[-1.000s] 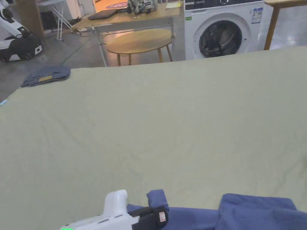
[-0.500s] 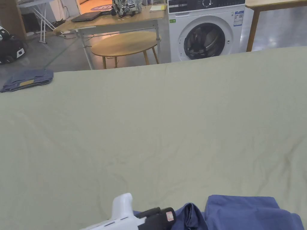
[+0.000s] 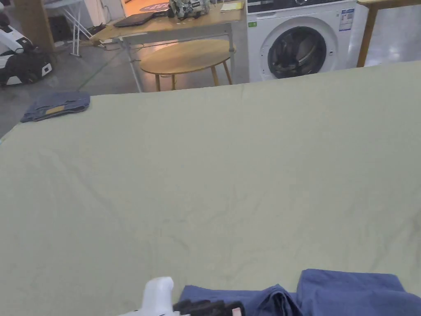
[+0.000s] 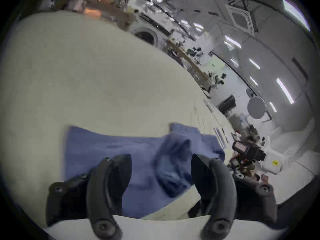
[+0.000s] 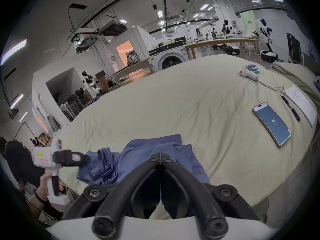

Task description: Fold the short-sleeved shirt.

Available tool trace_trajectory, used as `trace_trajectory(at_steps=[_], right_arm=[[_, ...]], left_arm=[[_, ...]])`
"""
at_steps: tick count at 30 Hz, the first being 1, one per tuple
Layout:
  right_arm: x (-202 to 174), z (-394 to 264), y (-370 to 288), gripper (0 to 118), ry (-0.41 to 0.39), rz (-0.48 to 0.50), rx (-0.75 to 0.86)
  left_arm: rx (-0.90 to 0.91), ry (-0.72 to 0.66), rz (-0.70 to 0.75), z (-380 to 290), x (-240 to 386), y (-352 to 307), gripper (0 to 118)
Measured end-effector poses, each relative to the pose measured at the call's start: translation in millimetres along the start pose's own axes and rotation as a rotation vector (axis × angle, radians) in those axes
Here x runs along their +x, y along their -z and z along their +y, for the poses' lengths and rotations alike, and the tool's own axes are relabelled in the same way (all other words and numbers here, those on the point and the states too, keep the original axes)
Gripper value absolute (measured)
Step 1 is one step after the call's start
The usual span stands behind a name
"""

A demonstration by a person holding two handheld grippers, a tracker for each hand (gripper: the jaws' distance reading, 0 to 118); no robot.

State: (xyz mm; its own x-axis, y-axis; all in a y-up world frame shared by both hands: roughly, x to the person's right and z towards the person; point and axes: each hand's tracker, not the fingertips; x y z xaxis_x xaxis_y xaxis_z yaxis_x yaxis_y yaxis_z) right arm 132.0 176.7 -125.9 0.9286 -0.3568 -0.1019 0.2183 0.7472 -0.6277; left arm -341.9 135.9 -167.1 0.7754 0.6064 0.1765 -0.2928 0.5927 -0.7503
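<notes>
The shirt [image 3: 349, 294], blue, is seen lying at the near edge of the bed [image 3: 230, 173], partly spread and partly bunched. A rumpled fold is raised near its middle, with a flatter panel laid out to the right of that fold in the head view.

In the left gripper view, the left gripper [image 4: 160, 174] is held just above the shirt with its jaws spread wide. The rumpled fold sits in the gap between them, but whether it is touched by either jaw cannot be told; the picture there is blurred. Nothing is clamped.

In the right gripper view, the right gripper [image 5: 160, 156] is shown with its jaws brought together, the tips meeting over the shirt's flat panel. Whether any cloth is pinched between them cannot be told, since the tips are closed to a thin line right against the fabric.

The left gripper is also caught from the right gripper view, its white body held by a hand [image 5: 46, 183] left of the shirt, its dark front end pointed at the bunched cloth.

Well away from the shirt, at the bed's far left corner, a folded garment [image 3: 55, 106] is seen. A phone [image 5: 271, 126] is lying face up on the bed to the shirt's right, with a pen [image 5: 290, 107] and paper [image 5: 301, 105] beyond it. A washer [image 3: 300, 39] is seen past the bed's far edge.
</notes>
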Motion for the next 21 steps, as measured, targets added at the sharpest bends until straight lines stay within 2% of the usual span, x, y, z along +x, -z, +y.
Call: trace_trajectory(at_steps=[2,6,8,10,12,13,14,15,16,18,21], right_arm=[[0.7,-1.0,3.5,0,0.004,0.002,-0.015],[-1.2,-2.2,7.6,0,0.012,0.009,-0.031],[-5.4,-2.5,6.9,0,0.011,0.012,-0.031],[-8.0,-1.3,5.6,0,0.005,0.017,-0.033],[-11.2,-0.2,4.3,0,-0.011,0.013,-0.036],[-11.7,0.3,3.2,0,-0.018,0.008,-0.036],[-12.0,1.1,2.1,0,-0.022,0.006,-0.036],[-12.0,1.8,1.0,0,-0.023,0.005,-0.037],[-12.0,2.4,-0.8,0,-0.024,0.004,-0.035],[-11.0,3.6,-3.7,0,-0.019,0.004,-0.027],[-8.9,6.1,-4.9,0,-0.01,-0.001,-0.019]], left_arm=[[0.044,-0.082,0.012,4.7,-28.1,-31.7,71],[0.13,-0.319,0.076,-10.2,-76.8,-46.3,71],[0.105,-0.395,0.032,-22.4,-91.1,-32.5,71],[0.072,-0.482,-0.09,-38.6,-104.1,-9.1,70],[0.079,-0.6,-0.286,-48.7,-105.6,11.7,63],[0.062,-0.634,-0.337,-51.6,-105.4,21.8,54],[0.069,-0.61,-0.291,-51.7,-95.5,28.1,33],[0.063,-0.589,-0.218,-49.9,-93.2,29.5,6],[0.038,-0.57,-0.148,-49.0,-92.9,28.8,6],[0.078,-0.583,-0.213,-46.7,-88.7,18.5,6],[0.15,-0.519,-0.19,-29.6,-77.1,-16.2,6]])
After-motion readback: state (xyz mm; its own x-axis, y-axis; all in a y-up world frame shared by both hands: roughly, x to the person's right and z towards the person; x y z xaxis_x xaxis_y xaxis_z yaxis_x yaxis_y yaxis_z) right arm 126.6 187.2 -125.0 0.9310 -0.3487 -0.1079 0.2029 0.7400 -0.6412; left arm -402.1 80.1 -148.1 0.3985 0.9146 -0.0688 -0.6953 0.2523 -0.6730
